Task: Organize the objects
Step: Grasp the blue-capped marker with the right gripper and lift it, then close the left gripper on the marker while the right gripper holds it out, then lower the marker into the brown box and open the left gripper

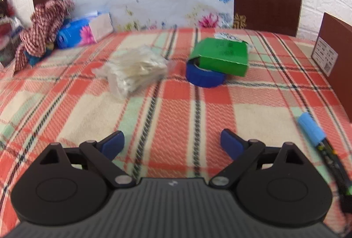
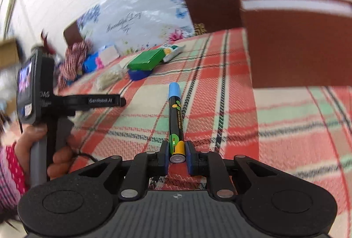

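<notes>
The right gripper [image 2: 177,153] is clenched on the marker [image 2: 175,119] at its butt, low centre of frame, cap forward. The left gripper [image 1: 172,142] hangs released over the surface [image 1: 176,106]. Next, probably: carry the marker to the brown box [image 2: 297,48] at upper right.

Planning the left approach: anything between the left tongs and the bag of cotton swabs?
Nothing. In the left wrist view, only bare plaid tablecloth lies between the open left tongs and the bag of cotton swabs.
</notes>
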`<state>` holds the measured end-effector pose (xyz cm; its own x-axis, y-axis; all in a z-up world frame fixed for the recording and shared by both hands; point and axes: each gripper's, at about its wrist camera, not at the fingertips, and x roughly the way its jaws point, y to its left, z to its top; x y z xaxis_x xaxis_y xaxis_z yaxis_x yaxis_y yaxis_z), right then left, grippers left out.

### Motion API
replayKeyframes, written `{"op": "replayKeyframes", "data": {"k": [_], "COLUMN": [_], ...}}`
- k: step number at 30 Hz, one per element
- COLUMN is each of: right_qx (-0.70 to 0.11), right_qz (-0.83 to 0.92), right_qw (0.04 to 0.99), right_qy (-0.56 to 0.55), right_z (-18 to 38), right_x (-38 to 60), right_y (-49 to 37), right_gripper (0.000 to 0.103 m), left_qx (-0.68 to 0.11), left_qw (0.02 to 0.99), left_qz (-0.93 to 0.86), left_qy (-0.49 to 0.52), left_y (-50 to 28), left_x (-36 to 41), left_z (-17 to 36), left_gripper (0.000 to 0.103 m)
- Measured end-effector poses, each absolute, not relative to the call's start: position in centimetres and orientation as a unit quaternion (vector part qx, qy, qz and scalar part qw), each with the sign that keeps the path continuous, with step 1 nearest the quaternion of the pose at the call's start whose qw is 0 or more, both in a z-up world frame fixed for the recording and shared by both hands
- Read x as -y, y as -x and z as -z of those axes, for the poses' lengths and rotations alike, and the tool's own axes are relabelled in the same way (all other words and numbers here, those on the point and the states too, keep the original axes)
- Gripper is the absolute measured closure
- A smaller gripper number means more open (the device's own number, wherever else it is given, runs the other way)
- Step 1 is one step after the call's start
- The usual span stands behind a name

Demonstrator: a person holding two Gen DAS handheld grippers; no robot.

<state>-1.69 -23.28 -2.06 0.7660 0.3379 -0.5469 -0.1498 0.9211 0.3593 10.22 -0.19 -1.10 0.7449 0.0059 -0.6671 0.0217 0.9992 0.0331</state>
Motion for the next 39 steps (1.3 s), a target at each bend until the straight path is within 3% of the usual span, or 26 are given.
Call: {"op": "replayKeyframes", "data": {"k": [6, 12, 13, 14, 16, 17, 22, 28, 37, 39], "right_qx": [-0.319, -0.314, -0.312, -0.311, -0.305, -0.300, -0.224, -0.111, -0.112, -0.105], "right_qz": [-0.156, -0.174, -0.177, -0.179, -0.190, -0.194, -0.201, -0.140, -0.055, -0.051], "right_qw": [0.895, 0.878, 0.877, 0.877, 0.876, 0.879, 0.921, 0.957, 0.961, 0.964], "right_qy": [-0.269, -0.317, -0.319, -0.320, -0.320, -0.315, -0.248, -0.227, -0.249, -0.238], "right_z": [3.5, 4.1, 4.1, 4.1, 4.0, 3.8, 0.5, -4.3, -4.1, -3.7], "right_x": [26.3, 27.9, 27.9, 27.9, 27.9, 27.9, 27.4, 30.6, 34.5, 34.6], "right_y": [1.3, 2.0, 2.0, 1.9, 2.2, 2.3, 3.8, 2.9, -1.9, -2.2], "right_gripper": [0.088, 0.088, 0.088, 0.088, 0.087, 0.087, 0.086, 0.086, 0.086, 0.084], "left_qx": [-0.456, -0.485, -0.478, -0.466, -0.457, -0.457, -0.389, -0.304, -0.332, -0.347], "left_qw": [0.872, 0.858, 0.865, 0.872, 0.877, 0.876, 0.903, 0.915, 0.903, 0.901], "left_qz": [0.151, 0.160, 0.154, 0.148, 0.150, 0.153, 0.184, 0.263, 0.266, 0.249], "left_qy": [0.089, 0.048, 0.022, -0.005, -0.019, -0.004, 0.004, -0.026, -0.064, -0.070], "left_y": [-9.2, -9.3, -9.2, -8.9, -8.7, -8.7, -7.3, -8.4, -14.5, -15.7], "left_x": [4.5, 10.3, 11.2, 11.9, 12.1, 11.7, 12.2, 18.4, 26.7, 27.3], "left_z": [-1.2, -0.8, -0.8, -0.9, -1.3, -1.7, -7.3, -13.5, -12.0, -11.0], "left_gripper": [0.009, 0.010, 0.022, 0.044, 0.071, 0.073, 0.079, 0.081, 0.080, 0.075]}}
